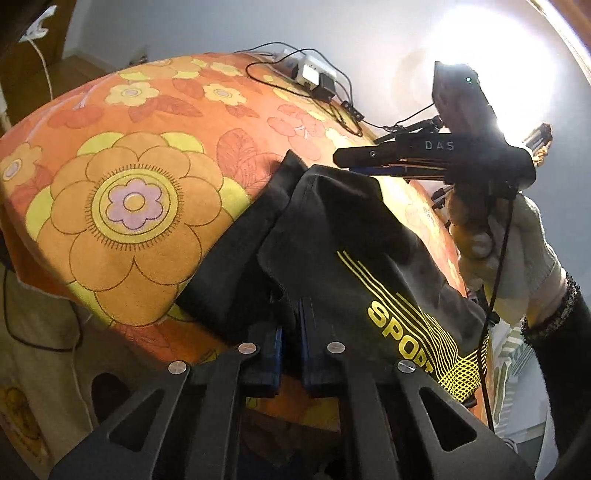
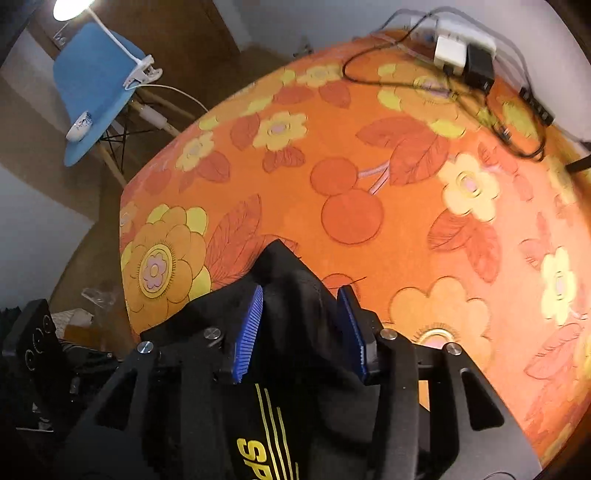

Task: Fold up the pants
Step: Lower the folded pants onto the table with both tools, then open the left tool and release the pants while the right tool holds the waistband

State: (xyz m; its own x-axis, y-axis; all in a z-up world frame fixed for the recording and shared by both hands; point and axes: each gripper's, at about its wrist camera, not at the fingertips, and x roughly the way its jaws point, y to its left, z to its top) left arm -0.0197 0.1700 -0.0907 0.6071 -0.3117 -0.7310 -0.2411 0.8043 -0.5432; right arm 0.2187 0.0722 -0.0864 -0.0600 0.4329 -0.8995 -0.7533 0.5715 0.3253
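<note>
Left gripper (image 1: 290, 325): jaws nearly together, clamped on a fold of the black pants (image 1: 332, 240). Right gripper (image 2: 301, 325): jaws apart, straddling pants fabric, pads not pressing. Pants lie on the floral-covered counter (image 2: 406, 192).

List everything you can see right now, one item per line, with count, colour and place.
pants: one, black with yellow SPORT print, on the near edge of the cloth
tablecloth: one, orange floral, covering the table
chargers: two, one white and one black, far edge, black cables attached
chair: one, blue, beyond the table
lamp: one, white, clipped to the chair
gloved hand: one, white, holding the right claw
left claw: shut on pants
right claw: open, pants between its pads
</note>
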